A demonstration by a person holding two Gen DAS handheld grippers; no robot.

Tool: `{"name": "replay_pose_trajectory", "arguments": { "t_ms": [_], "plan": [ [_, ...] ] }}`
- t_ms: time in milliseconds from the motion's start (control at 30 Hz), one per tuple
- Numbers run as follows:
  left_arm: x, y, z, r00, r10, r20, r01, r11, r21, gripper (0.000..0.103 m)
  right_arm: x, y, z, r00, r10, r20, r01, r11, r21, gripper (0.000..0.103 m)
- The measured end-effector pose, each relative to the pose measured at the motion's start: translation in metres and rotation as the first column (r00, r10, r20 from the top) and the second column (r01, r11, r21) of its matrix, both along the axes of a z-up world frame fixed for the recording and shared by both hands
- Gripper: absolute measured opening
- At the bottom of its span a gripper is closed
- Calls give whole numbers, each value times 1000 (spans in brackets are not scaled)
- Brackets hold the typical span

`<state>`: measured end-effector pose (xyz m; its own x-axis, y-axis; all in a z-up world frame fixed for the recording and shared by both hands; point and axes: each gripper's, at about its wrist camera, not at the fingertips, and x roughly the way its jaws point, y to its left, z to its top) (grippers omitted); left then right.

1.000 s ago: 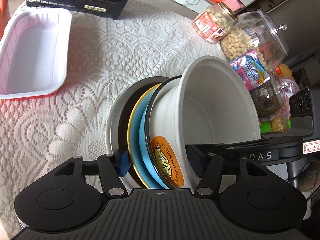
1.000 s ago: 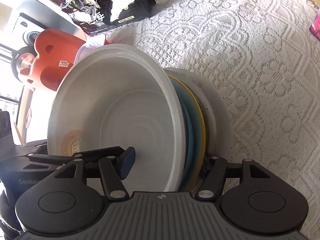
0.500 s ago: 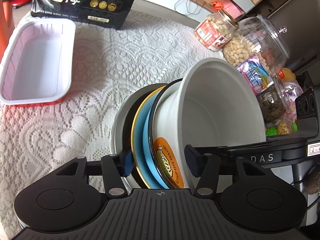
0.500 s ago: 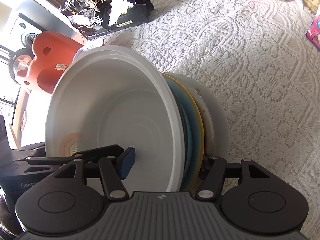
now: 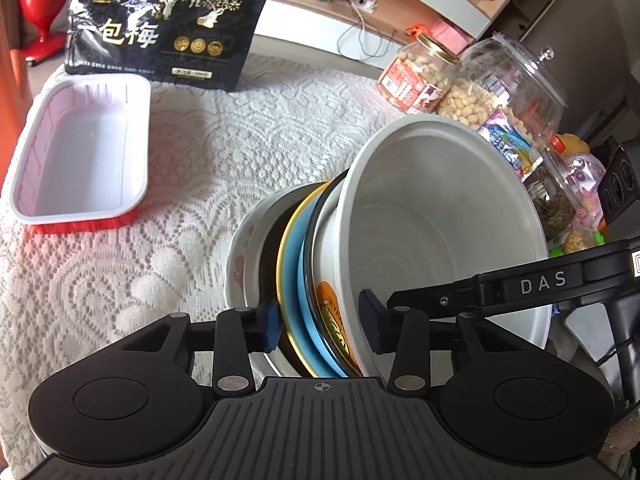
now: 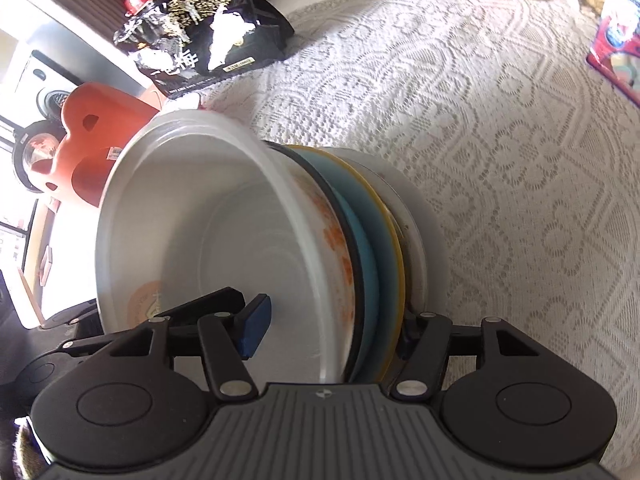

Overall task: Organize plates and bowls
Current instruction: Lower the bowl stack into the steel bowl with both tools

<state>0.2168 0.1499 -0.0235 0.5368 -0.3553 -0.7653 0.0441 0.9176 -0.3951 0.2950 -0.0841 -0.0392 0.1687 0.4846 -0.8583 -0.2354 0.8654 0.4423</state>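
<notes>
A stack stands tilted on edge on the lace cloth. It is a deep white bowl (image 5: 440,232) (image 6: 224,240) with an orange label, then a blue plate (image 5: 308,320) (image 6: 360,232), a yellow-rimmed plate (image 5: 285,280) and a white plate (image 5: 240,264) (image 6: 420,240). My left gripper (image 5: 320,326) is closing. One pad sits against the yellow-rimmed plate and the other inside the bowl, with the white plate outside its jaws. My right gripper (image 6: 332,332) is also closing from the opposite side. One finger (image 5: 540,282) reaches into the bowl and the other is behind the plates.
A white tray (image 5: 80,152) with red sides lies at the left. A black snack bag (image 5: 160,28) (image 6: 208,40) stands at the table's far edge. Peanut jars (image 5: 420,76) and packets of sweets crowd the right. An orange stool (image 6: 92,140) stands beyond the table.
My left jaws have narrowed from wide open until the pads meet the stack, and that view has tipped up slightly. The right jaws have drawn in a little. The stack has stayed in place.
</notes>
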Motion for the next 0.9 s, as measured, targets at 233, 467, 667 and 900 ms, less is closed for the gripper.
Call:
{"name": "replay_pose_trajectory", "arguments": {
  "t_ms": [233,467,667,900],
  "plan": [
    [-1,2,-1,1000,12,4,-12,1000,-7,41,-7,7,6,1000,-2,18,3,998,-60,55],
    [-3,-4,-1,1000,8,30,-9,999,35,41,-13,20,19,995,51,84,-36,985,-167,55],
    [-2,-2,-2,999,13,29,-14,999,29,41,-14,17,26,996,50,72,-37,985,-167,55],
    [-3,-6,-1,999,5,47,-7,999,46,43,-16,11,42,987,47,151,-15,979,-205,57]
  ]
}}
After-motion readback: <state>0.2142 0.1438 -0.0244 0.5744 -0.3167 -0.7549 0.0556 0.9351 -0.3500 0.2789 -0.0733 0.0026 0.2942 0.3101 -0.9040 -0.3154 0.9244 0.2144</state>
